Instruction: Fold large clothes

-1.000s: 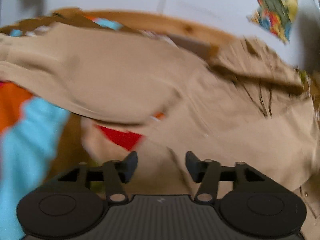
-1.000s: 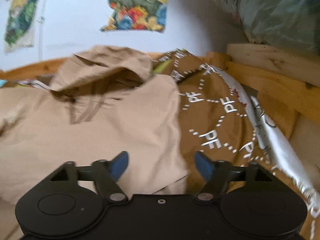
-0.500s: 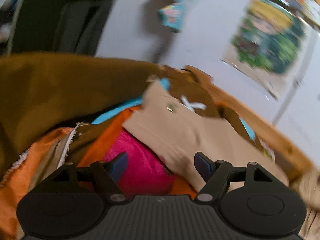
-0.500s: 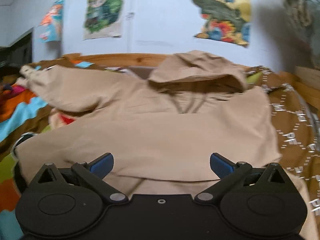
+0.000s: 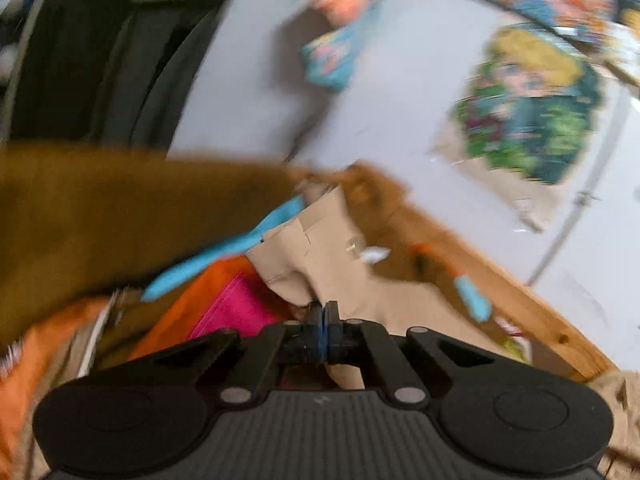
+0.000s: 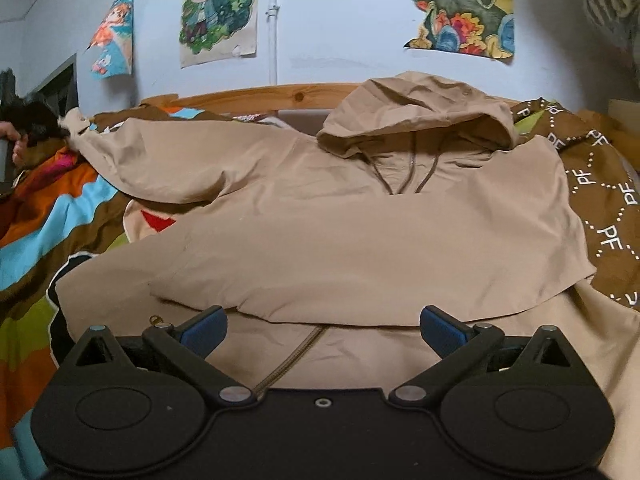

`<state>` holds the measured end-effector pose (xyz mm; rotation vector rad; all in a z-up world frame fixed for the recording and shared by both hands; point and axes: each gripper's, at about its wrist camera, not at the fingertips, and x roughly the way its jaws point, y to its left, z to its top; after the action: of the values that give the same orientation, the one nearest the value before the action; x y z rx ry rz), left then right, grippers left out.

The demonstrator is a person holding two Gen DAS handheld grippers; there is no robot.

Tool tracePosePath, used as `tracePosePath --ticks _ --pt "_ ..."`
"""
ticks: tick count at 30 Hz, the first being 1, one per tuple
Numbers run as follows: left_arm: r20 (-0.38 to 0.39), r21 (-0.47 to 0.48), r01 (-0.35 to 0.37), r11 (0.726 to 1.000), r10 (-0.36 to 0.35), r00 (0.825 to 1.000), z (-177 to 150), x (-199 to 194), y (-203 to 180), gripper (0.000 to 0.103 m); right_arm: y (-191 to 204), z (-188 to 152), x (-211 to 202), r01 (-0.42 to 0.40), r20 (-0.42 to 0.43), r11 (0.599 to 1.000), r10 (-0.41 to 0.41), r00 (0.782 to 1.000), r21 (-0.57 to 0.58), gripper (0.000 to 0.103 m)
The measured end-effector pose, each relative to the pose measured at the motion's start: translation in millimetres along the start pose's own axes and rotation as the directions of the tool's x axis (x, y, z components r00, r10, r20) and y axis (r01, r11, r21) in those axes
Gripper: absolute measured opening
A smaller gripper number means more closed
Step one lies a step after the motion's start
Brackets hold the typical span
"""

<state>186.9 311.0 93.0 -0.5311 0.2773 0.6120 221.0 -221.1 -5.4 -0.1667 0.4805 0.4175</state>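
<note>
A beige hooded jacket [image 6: 340, 232] lies spread on the bed, hood [image 6: 416, 116] towards the wall, its lower part folded up over the body. One sleeve [image 6: 160, 160] stretches out to the far left. There my left gripper [image 5: 323, 312] is shut on the sleeve's cuff [image 5: 320, 256]; in the right wrist view it shows as a dark shape [image 6: 40, 128] with a hand [image 6: 16, 148] behind it. My right gripper [image 6: 322, 322] hovers open over the jacket's near part by the zip, with nothing between its fingers.
A striped orange, blue and green bedspread [image 6: 52, 216] lies left of the jacket, and a brown "PF" patterned cloth [image 6: 600, 200] right of it. A wooden bed rail [image 6: 256, 94] runs along the poster-covered wall. Brown fabric [image 5: 120, 216] bulks up beside the cuff.
My left gripper, open half a second ago, has shut on the sleeve cuff. My right gripper has swung left to face the jacket squarely and opened wider.
</note>
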Motion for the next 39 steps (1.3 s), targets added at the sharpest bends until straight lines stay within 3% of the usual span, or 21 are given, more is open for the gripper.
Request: tracePosePath --ticks 3,6,8,12,16,18,21,24,30,32,35,37,39 --pt "0.093 0.131 0.084 0.988 -0.097 0.991 8 -29 -42 0.0 -5 4 -5 -0.001 0.024 1.0 0.001 1.0 0.015 0.102" --pt "0.156 0.284 0.205 0.937 -0.256 0.954 8 -60 -92 0.0 -12 12 -9 0.006 0.057 0.999 -0.009 0.998 0.041 0.102" --pt "0.142 0.367 0.301 0.88 -0.373 0.917 4 -75 -127 0.0 -19 18 -12 0.026 0.079 0.997 -0.031 0.996 0.066 0.102" --pt "0.046 0.48 0.48 0.734 -0.568 0.822 -26 -101 -195 0.0 -38 20 -18 0.07 0.112 0.989 -0.085 0.99 0.132 0.102" --pt "-0.107 0.524 0.621 0.583 -0.678 0.728 -85 -112 -250 0.0 -60 13 -25 0.128 0.11 0.974 -0.151 0.982 0.186 0.102" --pt "-0.199 0.502 0.688 0.525 -0.704 0.682 -122 -111 -269 0.0 -72 7 -29 0.175 0.104 0.963 -0.199 0.974 0.204 0.102" --pt "-0.319 0.405 0.772 0.49 -0.716 0.621 -175 -101 -287 0.0 -84 -6 -32 0.243 0.092 0.949 -0.265 0.96 0.199 0.102" --pt "-0.418 0.336 0.818 0.466 -0.705 0.573 -225 -89 -298 0.0 -98 -20 -36 0.294 0.057 0.932 -0.313 0.948 0.214 0.102" --pt "-0.564 0.277 0.857 0.434 -0.649 0.511 -287 -76 -291 0.0 -118 -38 -43 0.344 0.023 0.901 -0.362 0.932 0.264 0.102" --pt "-0.613 0.255 0.873 0.416 -0.628 0.479 -295 -73 -290 0.001 -119 -40 -44 0.342 0.023 0.9 -0.362 0.932 0.271 0.102" --pt "-0.663 0.218 0.89 0.399 -0.609 0.436 -294 -73 -279 0.024 -116 -38 -45 0.334 0.034 0.902 -0.356 0.934 0.275 0.102" --pt "-0.674 0.2 0.897 0.394 -0.61 0.418 -287 -72 -268 0.057 -116 -36 -46 0.318 0.043 0.902 -0.344 0.938 0.29 0.102" --pt "-0.678 0.185 0.898 0.398 -0.61 0.41 -276 -68 -254 0.062 -117 -32 -48 0.306 0.053 0.903 -0.336 0.94 0.3 0.102"
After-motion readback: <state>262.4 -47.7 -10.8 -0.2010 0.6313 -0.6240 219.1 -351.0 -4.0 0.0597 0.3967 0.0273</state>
